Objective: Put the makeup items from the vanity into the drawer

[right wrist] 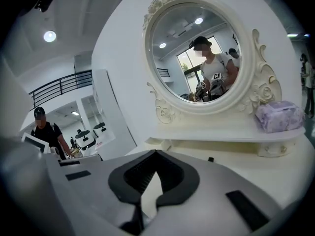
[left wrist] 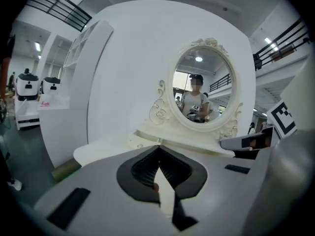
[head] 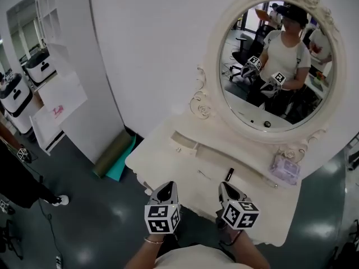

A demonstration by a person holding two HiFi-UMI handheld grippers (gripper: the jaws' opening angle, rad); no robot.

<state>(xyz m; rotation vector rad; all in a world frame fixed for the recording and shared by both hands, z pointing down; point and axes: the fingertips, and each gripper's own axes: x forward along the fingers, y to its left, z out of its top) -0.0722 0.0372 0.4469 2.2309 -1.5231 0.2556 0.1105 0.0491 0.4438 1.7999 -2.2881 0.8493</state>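
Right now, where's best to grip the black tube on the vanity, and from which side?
Mid-length, from above. The black tube seems to lie flat on the vanity, its long axis pointing toward the mirror, so jaws closing left-right span its narrow width. The right hand-held gripper is nearest; it is shut, so open first.

l gripper (head: 166,189) & r gripper (head: 227,188) at vanity (head: 160,158) front; black tube (head: 229,174) on top.

Cream vanity (head: 166,153), lilac pouch (head: 285,170), black tube (head: 229,174)
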